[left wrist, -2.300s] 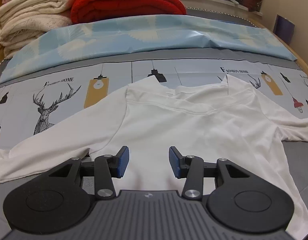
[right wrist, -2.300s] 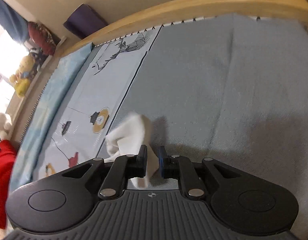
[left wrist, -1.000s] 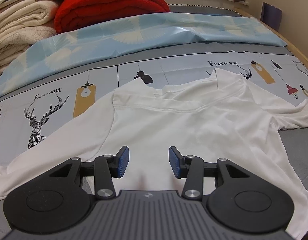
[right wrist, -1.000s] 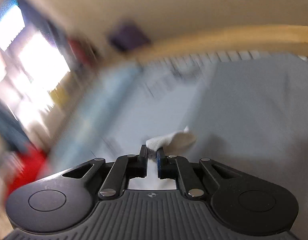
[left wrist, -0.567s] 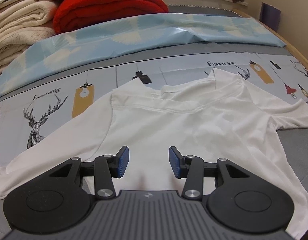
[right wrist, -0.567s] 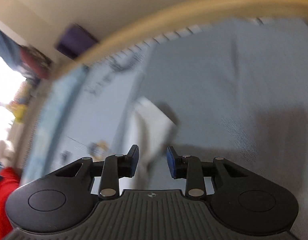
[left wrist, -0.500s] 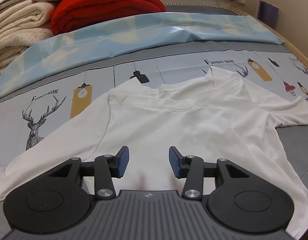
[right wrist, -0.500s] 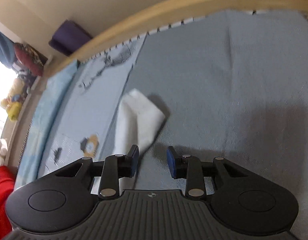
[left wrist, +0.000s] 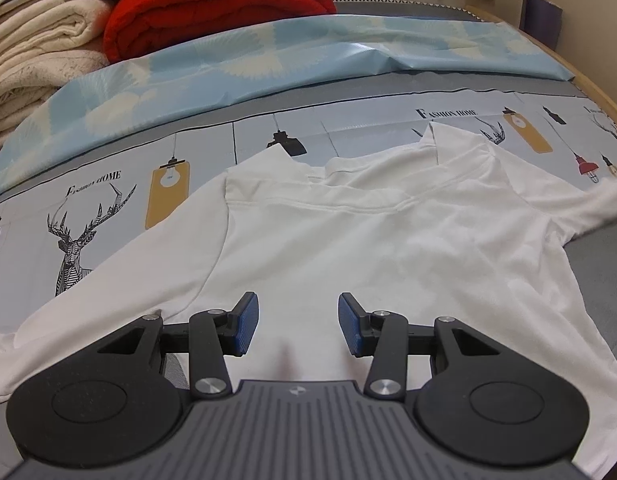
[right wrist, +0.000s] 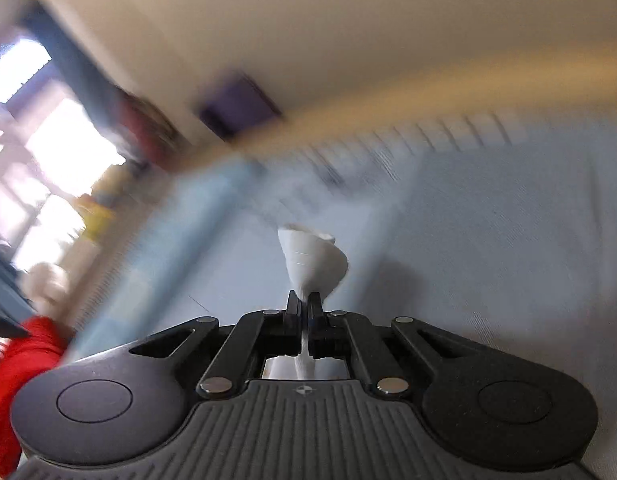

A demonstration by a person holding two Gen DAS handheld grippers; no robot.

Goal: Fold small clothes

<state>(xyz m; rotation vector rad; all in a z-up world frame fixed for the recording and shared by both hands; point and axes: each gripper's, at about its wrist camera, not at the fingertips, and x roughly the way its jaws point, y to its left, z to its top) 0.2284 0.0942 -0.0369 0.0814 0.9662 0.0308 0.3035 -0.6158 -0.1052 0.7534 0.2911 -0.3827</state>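
A small white long-sleeved shirt [left wrist: 348, 240] lies spread on the bed with its collar at the far side. Its left sleeve [left wrist: 88, 292] stretches out to the left. My left gripper [left wrist: 294, 322] is open and empty, low over the shirt's near hem. My right gripper [right wrist: 304, 304] is shut on the end of the shirt's right sleeve [right wrist: 312, 258], which bunches up between the pads and sticks out in front. The right wrist view is blurred by motion.
The bed cover [left wrist: 108, 184] has deer and lamp prints. A pale blue sheet [left wrist: 268, 52] lies across the back. A red quilt [left wrist: 216, 4] and cream blankets [left wrist: 32, 44] are stacked at the far left. A wooden bed rail [right wrist: 428, 92] runs along the right.
My right gripper was open beside the sleeve end half a second ago; now it is shut on it and swinging fast. The left gripper has barely moved.
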